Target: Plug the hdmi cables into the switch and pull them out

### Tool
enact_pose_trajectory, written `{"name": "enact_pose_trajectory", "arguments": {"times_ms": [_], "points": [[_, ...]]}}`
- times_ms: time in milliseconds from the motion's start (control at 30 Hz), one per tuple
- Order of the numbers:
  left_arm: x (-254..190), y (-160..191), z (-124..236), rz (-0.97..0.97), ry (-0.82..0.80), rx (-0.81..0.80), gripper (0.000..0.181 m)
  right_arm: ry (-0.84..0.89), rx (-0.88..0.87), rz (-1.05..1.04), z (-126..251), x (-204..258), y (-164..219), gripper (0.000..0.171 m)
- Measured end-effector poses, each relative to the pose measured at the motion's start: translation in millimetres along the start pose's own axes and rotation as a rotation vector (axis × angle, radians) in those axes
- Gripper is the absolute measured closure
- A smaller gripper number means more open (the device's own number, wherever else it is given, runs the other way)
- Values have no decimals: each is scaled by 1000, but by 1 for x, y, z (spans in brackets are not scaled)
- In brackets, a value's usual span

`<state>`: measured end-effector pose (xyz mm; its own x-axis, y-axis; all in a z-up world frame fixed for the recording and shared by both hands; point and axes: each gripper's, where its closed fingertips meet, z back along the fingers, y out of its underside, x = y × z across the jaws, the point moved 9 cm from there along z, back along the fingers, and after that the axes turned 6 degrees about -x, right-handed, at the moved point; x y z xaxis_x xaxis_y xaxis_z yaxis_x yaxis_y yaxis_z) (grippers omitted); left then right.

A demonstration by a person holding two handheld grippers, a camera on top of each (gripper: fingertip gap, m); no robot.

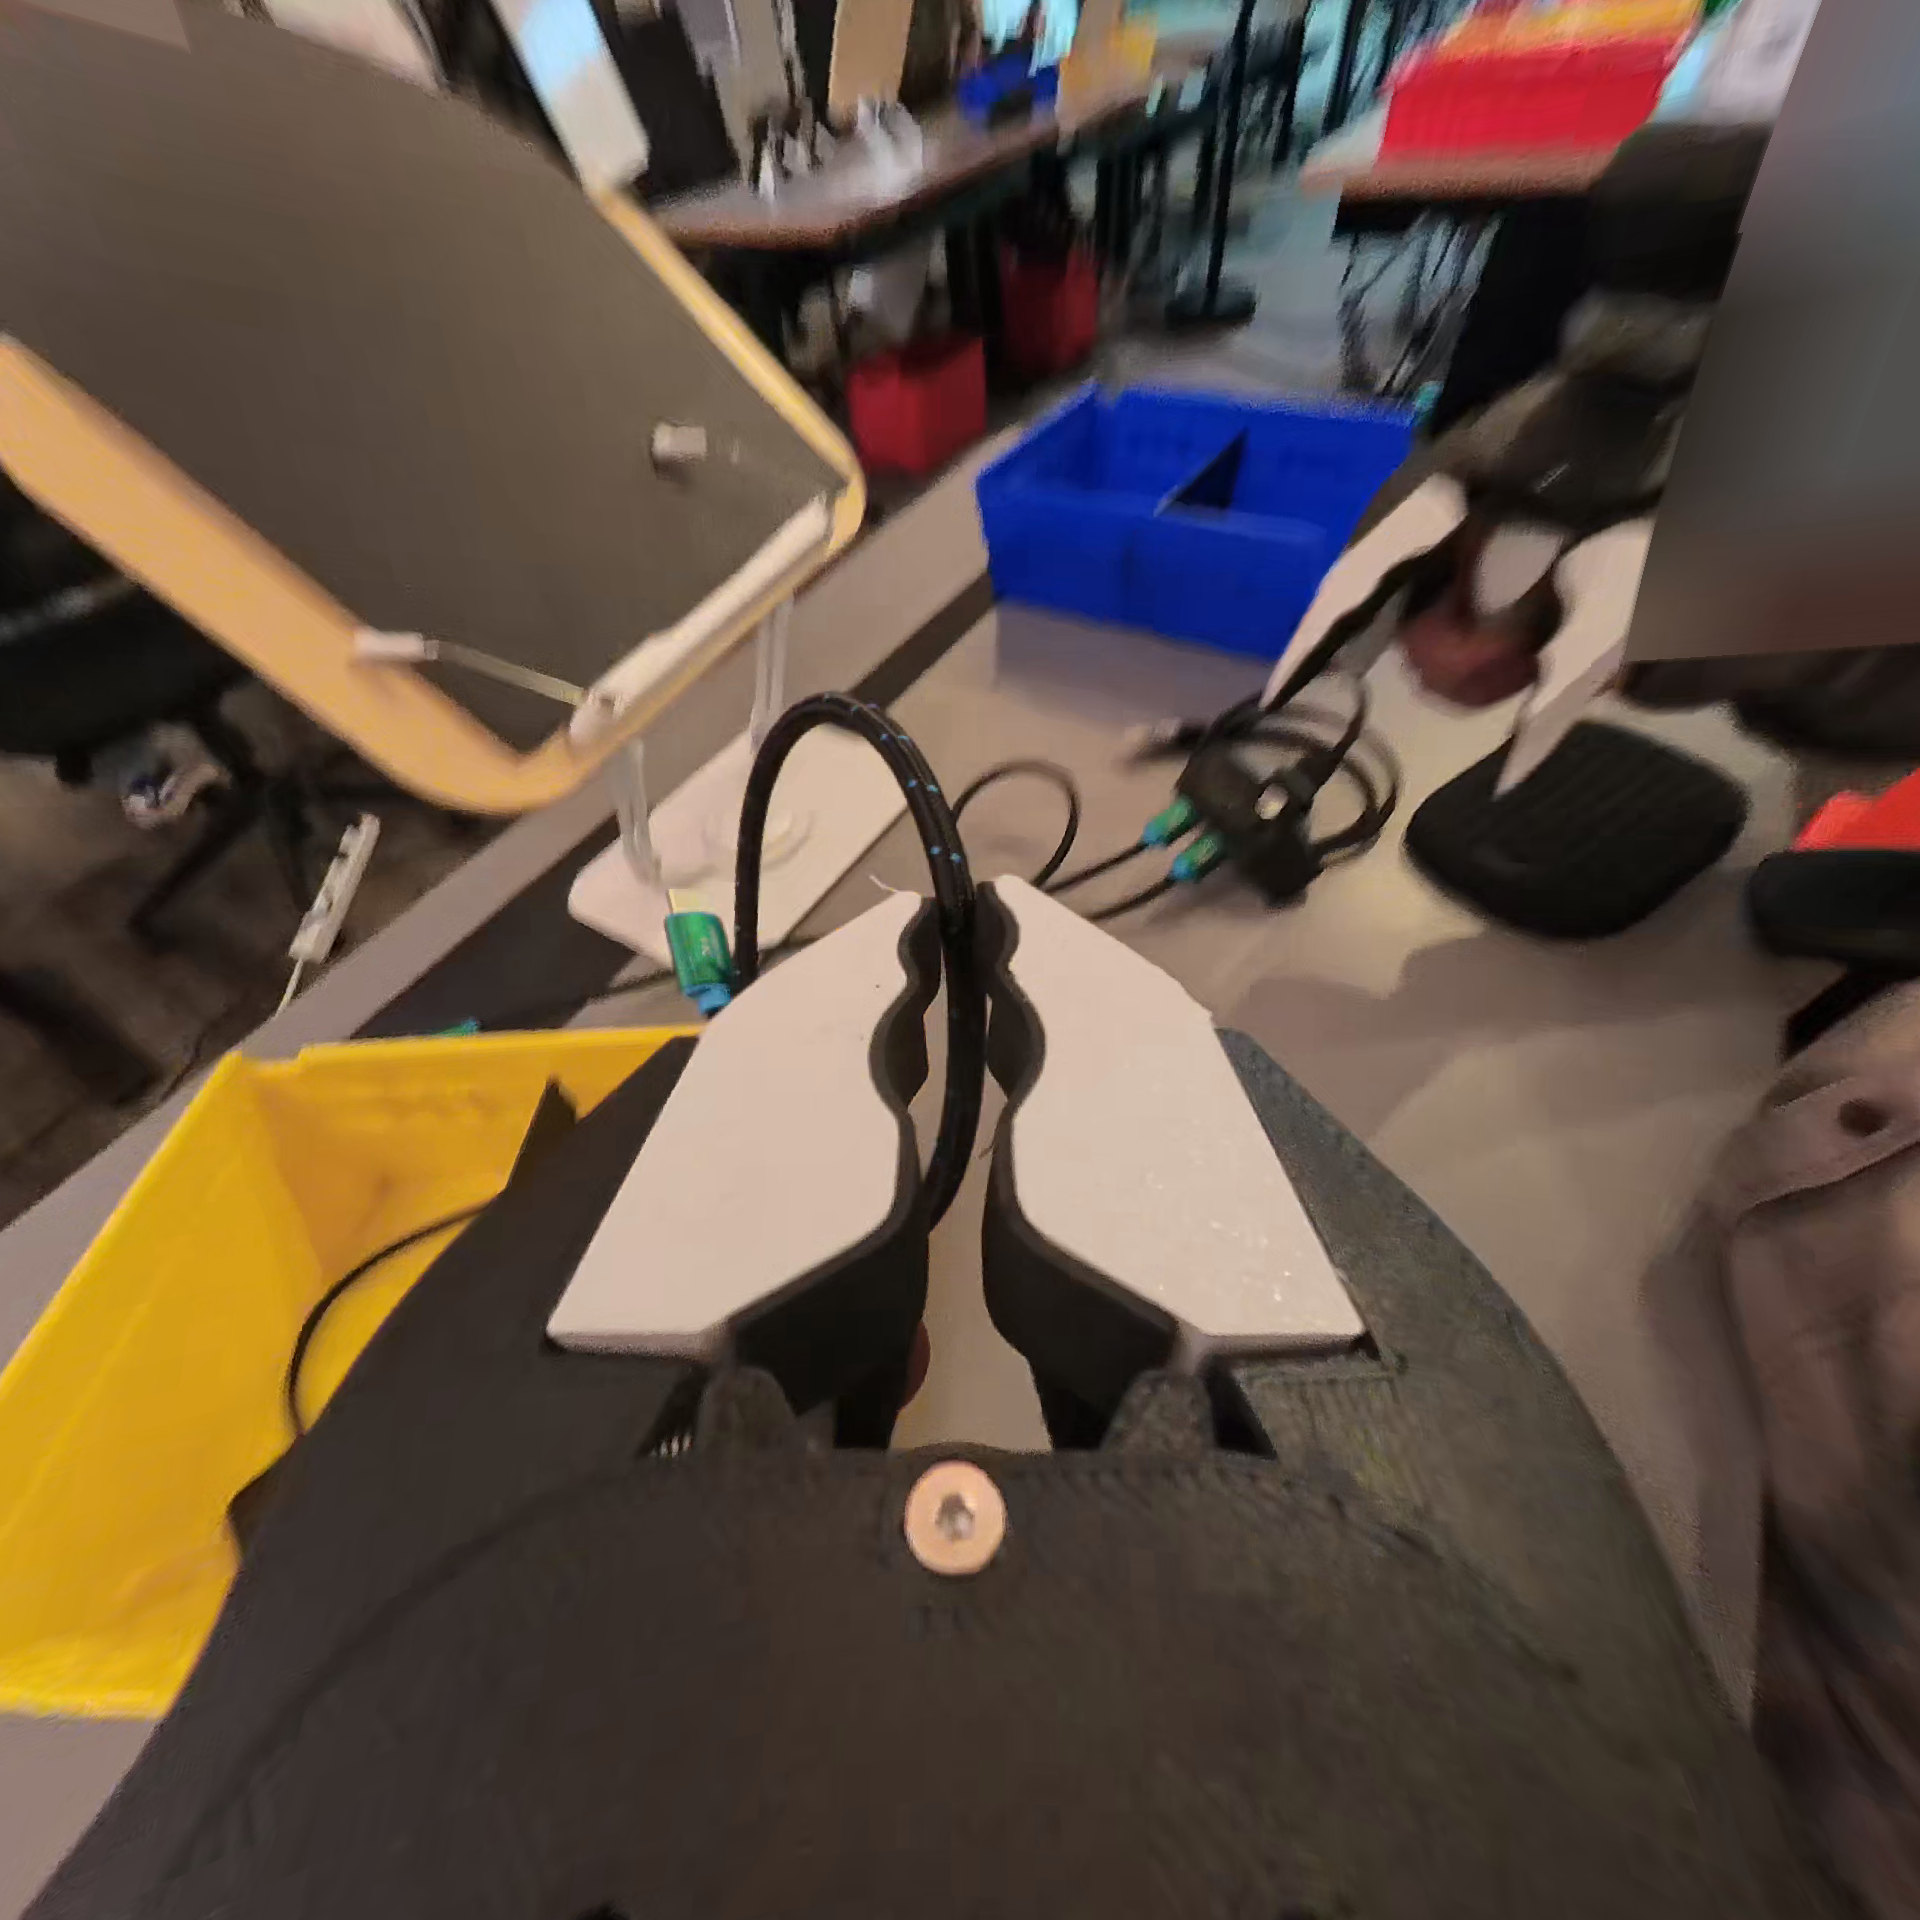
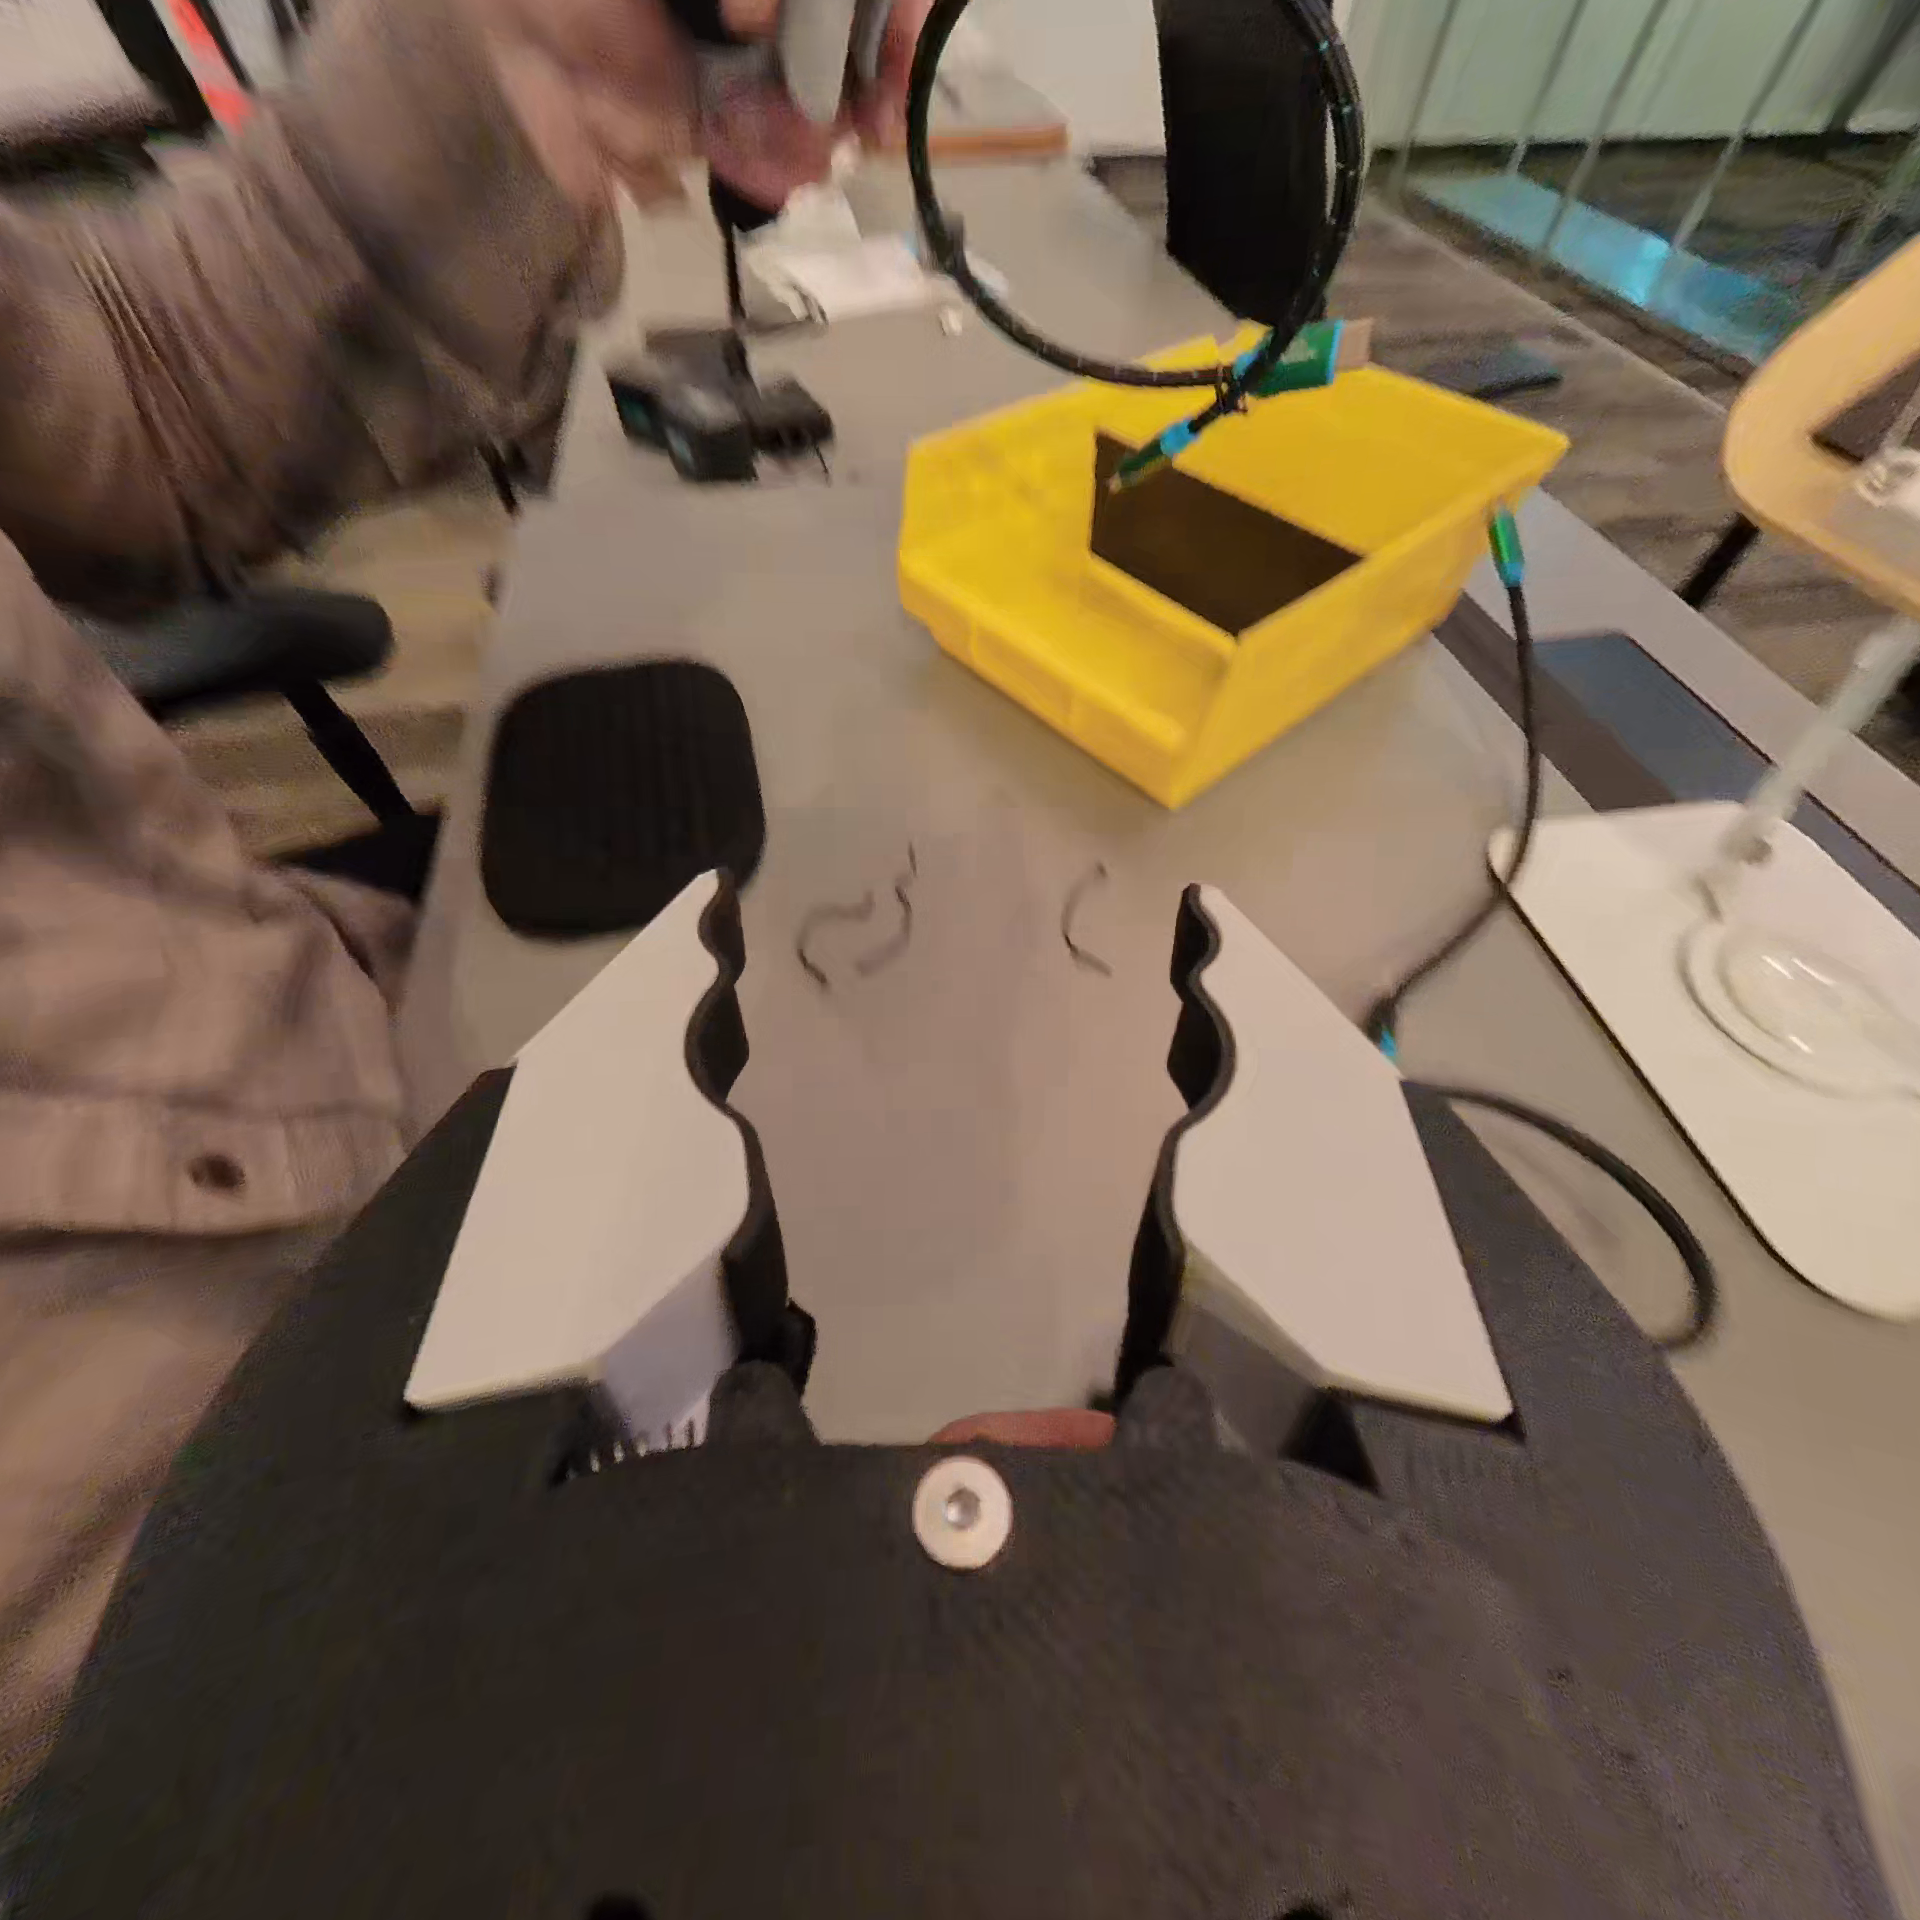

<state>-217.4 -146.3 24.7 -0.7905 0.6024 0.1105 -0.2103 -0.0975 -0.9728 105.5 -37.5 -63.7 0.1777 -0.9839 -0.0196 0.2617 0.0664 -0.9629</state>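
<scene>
My left gripper (image 1: pixel 961 894) is shut on a black braided HDMI cable (image 1: pixel 940 790). The cable loops up above the fingertips and comes down to a green connector (image 1: pixel 701 951) hanging free. A small black switch (image 1: pixel 1262 816) lies farther off on the grey table with two green plugs (image 1: pixel 1179 842) in its side. My right gripper (image 1: pixel 1397 727) hovers just over the switch. In its own view it (image 2: pixel 961 925) is open and empty above bare table. The held cable loop (image 2: pixel 1039 332) and its green connector (image 2: pixel 1304 358) hang over the yellow bin (image 2: pixel 1195 644).
The yellow bin (image 1: pixel 135 1351) sits under my left gripper, with a second cable (image 2: pixel 1517 727) draped over its rim. A blue bin (image 1: pixel 1174 499), a black ribbed pad (image 2: pixel 618 790), a white stand base (image 2: pixel 1714 1018) and a black device (image 2: pixel 717 410) share the table. A person's sleeve (image 2: pixel 208 1039) is at left.
</scene>
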Motion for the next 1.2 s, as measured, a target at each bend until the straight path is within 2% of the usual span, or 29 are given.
{"name": "enact_pose_trajectory", "arguments": {"times_ms": [67, 200, 367, 567, 733, 800, 967, 1133, 1200], "points": [[-13, -14, 9, 2, 61, -120, 175, -45, -90, -63, -17, -2, -13, 93], [-36, -23, 16, 41, 195, -260, 175, -60, -289, -171, -33, -18, -32, 117], [-61, -18, 4, 48, 303, -274, 175, -138, -396, -415, -46, -39, -24, 131], [-91, -14, -17, -68, 415, -198, 175, -239, -340, -643, -70, -39, 2, 115], [-105, -13, -27, -132, 468, -165, 175, -336, -304, -730, -85, -31, 17, 128], [-108, -11, -28, -170, 483, -148, 175, -350, -334, -754, -85, -31, 20, 127], [-107, -9, -28, -190, 468, -150, 175, -442, -380, -776, -73, -27, 32, 126], [-106, -5, -29, -191, 479, -151, 175, -360, -433, -849, -46, -36, 51, 116], [-109, -4, -31, -207, 501, -157, 175, -324, -451, -872, -37, -39, 56, 119]]}}
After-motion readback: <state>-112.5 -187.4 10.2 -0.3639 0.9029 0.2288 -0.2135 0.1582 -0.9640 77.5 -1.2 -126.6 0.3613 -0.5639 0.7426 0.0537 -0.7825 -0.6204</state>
